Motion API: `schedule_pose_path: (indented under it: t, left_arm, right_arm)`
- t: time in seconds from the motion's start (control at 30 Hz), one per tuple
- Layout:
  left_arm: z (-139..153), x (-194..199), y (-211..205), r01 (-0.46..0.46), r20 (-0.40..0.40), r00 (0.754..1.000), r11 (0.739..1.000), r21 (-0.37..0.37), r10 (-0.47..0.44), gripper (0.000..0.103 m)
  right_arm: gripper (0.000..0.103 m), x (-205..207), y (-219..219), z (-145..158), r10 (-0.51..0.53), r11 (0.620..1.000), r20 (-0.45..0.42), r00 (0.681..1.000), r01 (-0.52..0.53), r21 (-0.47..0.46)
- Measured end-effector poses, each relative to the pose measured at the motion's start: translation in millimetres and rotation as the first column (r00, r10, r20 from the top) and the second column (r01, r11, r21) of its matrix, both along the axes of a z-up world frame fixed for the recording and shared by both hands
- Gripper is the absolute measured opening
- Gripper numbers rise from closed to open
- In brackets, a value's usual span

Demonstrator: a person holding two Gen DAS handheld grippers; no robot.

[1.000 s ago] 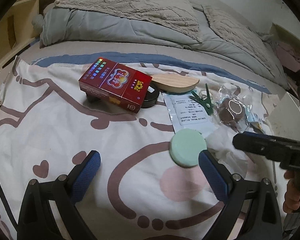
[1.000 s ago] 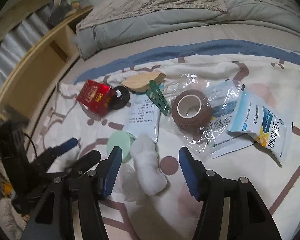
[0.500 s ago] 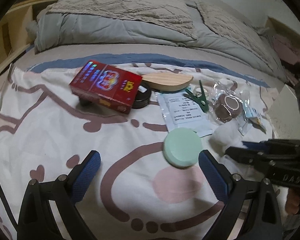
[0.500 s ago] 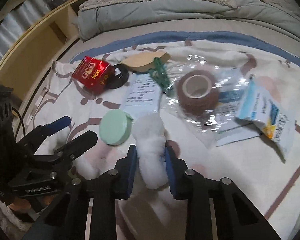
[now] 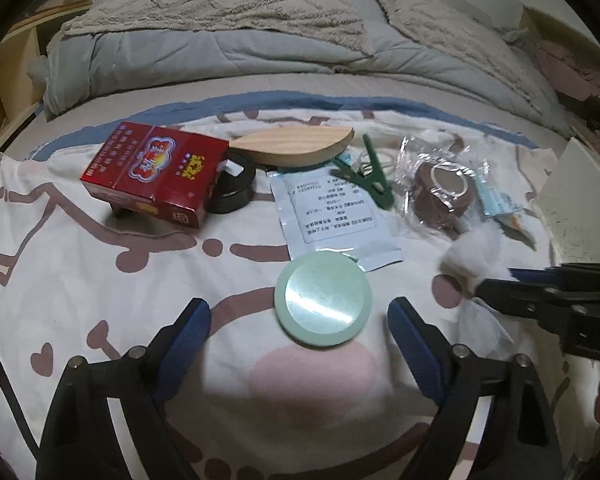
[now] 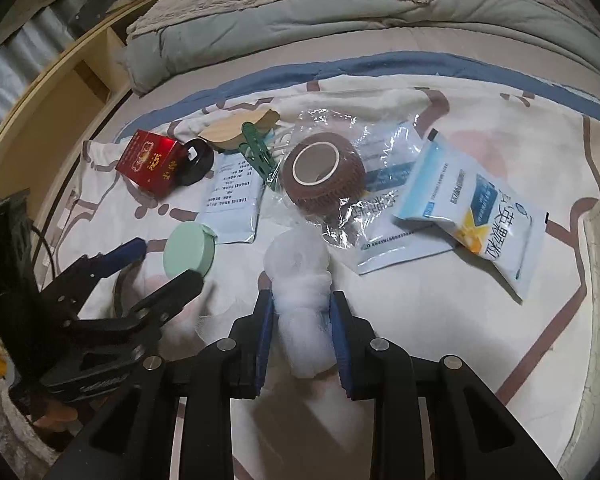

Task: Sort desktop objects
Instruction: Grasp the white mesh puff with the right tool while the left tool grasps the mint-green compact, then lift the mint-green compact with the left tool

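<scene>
Right wrist view: a fluffy white cotton wad point(image 6: 302, 292) sits on the patterned bedsheet point(image 6: 440, 300) — squeezed between the right gripper's point(image 6: 302, 316) 2 blue pads. The left gripper point(image 5: 299, 320) — jaws closing, nothing pressed — flanks a round mint-green compact point(image 5: 323, 298).

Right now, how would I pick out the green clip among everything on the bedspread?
Start at the patterned bedspread and find the brown tape roll in clear wrap. The green clip lies just left of it, beside the wooden leaf-shaped piece. It is the only dark green, two-pronged item.
</scene>
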State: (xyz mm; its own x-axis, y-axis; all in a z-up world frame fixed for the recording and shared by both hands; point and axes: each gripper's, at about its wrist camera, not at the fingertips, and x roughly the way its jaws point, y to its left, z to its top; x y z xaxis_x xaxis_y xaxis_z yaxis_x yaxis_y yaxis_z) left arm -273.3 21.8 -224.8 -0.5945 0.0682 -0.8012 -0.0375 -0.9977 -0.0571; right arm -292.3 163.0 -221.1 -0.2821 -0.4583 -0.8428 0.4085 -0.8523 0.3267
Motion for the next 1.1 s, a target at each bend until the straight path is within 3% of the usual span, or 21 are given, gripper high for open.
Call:
schedule_pose_path:
  t: [0.17, 0.23, 0.4, 0.73, 1.1]
  left_arm:
    - [-5, -1, 1, -0.013, 0.01, 1.0, 1.0, -0.015, 0.014, 0.077]
    - [-3, 0, 0, -0.006, 0.005, 1.0, 1.0, -0.007, 0.006, 0.066]
    - [1, 4, 3, 0.019, -0.001, 1.0, 1.0, -0.014, -0.019, 0.051]
    - [9, 28, 12, 0.1, 0.023, 0.995, 0.995, 0.015, -0.1, 0.049]
    - [16, 68, 24, 0.196, 0.053, 0.978, 0.978, 0.072, -0.2, 0.049]
  right_arm:
    - [0.029, 5, 4, 2, 0.008, 1.0, 0.003, 1.0, -0.008, 0.006]
    - [0.029, 7, 7, 3, 0.01, 1.0, 0.004, 1.0, -0.01, 0.008]
    - [0.029, 12, 14, 5, -0.001, 1.0, 0.017, 1.0, 0.001, 0.015]
    - [0.029, 31, 22, 18, 0.019, 0.998, 0.018, 1.0, -0.02, 0.064]
    - [0.029, 68, 11, 18, 0.127, 0.985, 0.047, 0.991, -0.132, 0.115]
